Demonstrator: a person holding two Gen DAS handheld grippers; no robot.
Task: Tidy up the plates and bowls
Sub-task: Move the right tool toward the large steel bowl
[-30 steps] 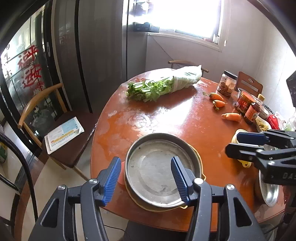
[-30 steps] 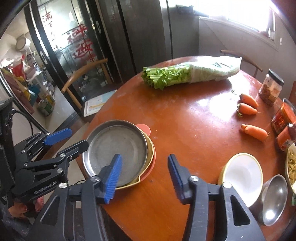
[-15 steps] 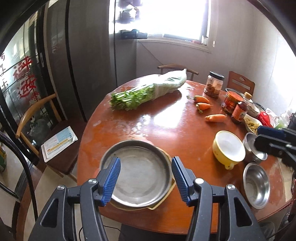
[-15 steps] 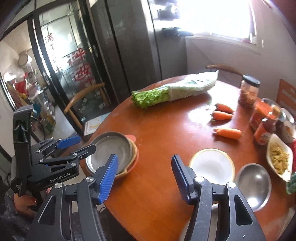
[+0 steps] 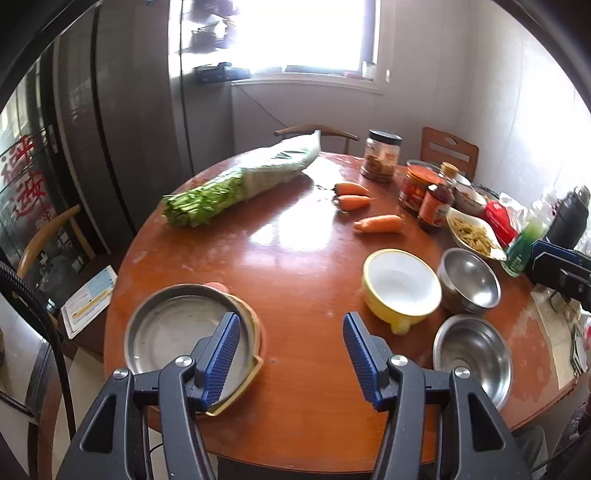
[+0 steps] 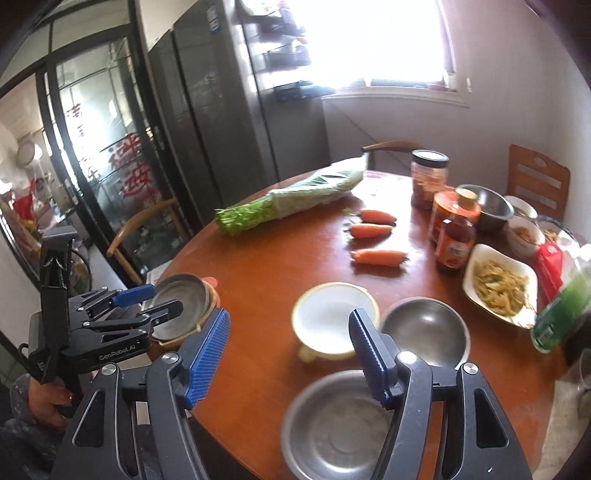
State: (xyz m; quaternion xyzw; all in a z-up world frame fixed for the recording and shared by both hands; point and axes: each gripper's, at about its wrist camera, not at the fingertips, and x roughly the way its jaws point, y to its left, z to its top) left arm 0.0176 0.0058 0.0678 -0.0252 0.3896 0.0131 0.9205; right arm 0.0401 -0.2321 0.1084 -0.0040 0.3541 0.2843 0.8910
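a home dining room: a round wooden table [image 5: 295, 258] with carrots [image 5: 376, 223], bagged greens [image 5: 240, 181] and sauce jars [image 5: 415, 184], wooden chairs [image 6: 537, 181] around it, a tall dark fridge [image 6: 221, 110], a sunlit window [image 5: 295, 37].

Daylight pours from the window [image 5: 310, 33] far ahead of each claw, blown out to white in both views. It throws a bright glare patch on the counter [image 5: 295, 229] ahead of the left claw [image 5: 291, 354]. Fisheye bending curves the edges, with dark corners. The right view is softly blurred, mostly near its claw [image 6: 288, 354].
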